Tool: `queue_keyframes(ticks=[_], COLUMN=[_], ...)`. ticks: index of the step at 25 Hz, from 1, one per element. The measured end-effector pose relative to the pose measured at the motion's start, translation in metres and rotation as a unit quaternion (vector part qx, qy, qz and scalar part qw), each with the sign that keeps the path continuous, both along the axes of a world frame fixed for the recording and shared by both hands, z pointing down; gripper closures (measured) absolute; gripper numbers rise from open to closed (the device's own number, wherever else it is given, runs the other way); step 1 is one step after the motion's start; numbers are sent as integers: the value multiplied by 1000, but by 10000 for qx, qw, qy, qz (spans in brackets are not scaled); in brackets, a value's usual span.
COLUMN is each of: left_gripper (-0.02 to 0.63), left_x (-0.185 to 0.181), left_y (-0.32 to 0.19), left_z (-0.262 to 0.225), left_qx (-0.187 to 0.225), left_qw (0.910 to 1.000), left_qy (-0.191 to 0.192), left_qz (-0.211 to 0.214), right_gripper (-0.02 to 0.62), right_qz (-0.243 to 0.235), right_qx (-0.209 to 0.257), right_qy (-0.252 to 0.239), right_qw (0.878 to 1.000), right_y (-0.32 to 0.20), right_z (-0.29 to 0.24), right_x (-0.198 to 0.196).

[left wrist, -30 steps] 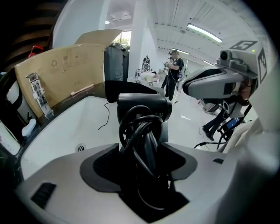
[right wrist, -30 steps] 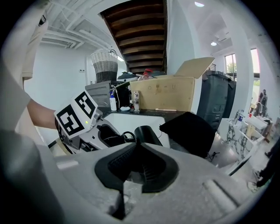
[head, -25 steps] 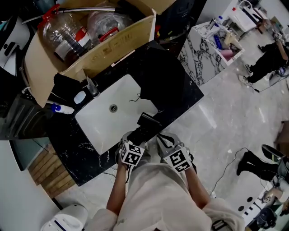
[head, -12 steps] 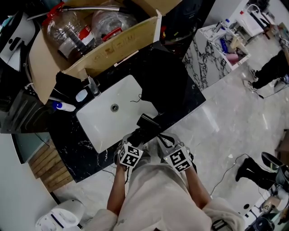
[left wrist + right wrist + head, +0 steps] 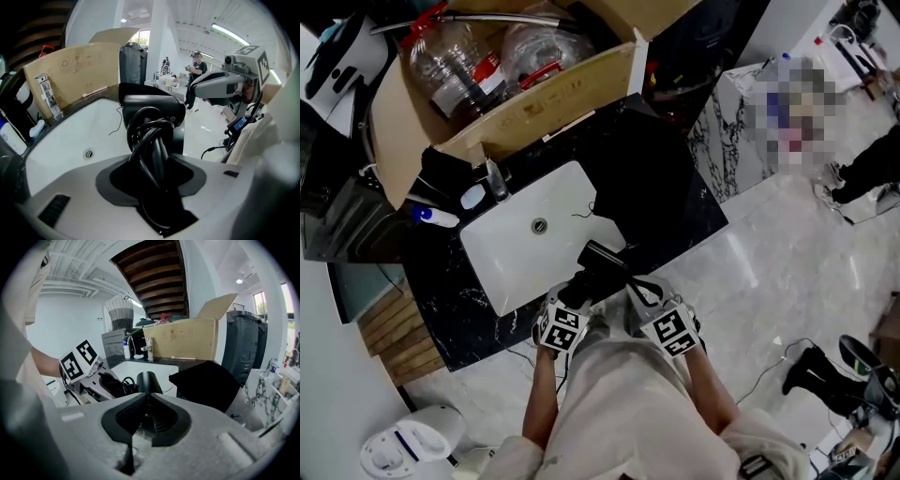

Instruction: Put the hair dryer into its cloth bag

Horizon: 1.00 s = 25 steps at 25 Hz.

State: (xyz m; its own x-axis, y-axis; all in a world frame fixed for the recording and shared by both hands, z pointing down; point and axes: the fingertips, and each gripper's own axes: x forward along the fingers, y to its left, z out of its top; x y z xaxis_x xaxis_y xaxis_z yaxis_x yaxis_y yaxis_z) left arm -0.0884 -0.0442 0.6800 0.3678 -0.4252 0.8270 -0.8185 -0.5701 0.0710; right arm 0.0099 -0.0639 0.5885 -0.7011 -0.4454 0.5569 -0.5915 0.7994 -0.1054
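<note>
At the centre of the head view, the black hair dryer (image 5: 598, 265) sits over the near right edge of the white sink (image 5: 514, 267), which is set into the dark marbled bench (image 5: 450, 305). The left hand-held gripper (image 5: 154, 176) has just been closing, and its jaws are now clamped on the dryer's handle, which has the black cord (image 5: 151, 140) coiled round it. In the left gripper view the barrel stands directly above the jaws, pointing away from the camera. The right hand-held gripper (image 5: 146, 420) hovers just to the right of the left one in the lower middle of the head view. Its jaws are together with nothing between them, and they point toward the bench. The black cloth bag (image 5: 654, 192) lies on the bench up and to the right of the dryer, just beside its barrel; whether the two touch cannot be told. In the right gripper view the bag appears as a dark mound to the right of the dryer's round barrel. A chrome faucet (image 5: 495, 178) stands at the far rim of the sink, and an open cardboard box (image 5: 539, 98) holding clear plastic bottles (image 5: 450, 61) fills the upper left of the head view.
</note>
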Motion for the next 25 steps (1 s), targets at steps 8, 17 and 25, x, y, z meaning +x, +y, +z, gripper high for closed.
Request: queue_keyframes(ticks=[8, 17, 25], left_gripper=[419, 419, 419], left_x=[9, 14, 23], left_y=[-6, -14, -21], left_z=[-4, -9, -16], left_qx=[0, -2, 44], left_qw=[9994, 9962, 9916], left_qy=[-65, -196, -295], left_qz=[-327, -846, -1257], right_gripper=[580, 580, 572], right_qz=[-223, -353, -705], right_qx=[29, 88, 311], right_qy=[3, 61, 318], right_qw=[9997, 9993, 9965], right_y=[-26, -57, -88], right_z=[1, 6, 17], right_x=[17, 32, 39])
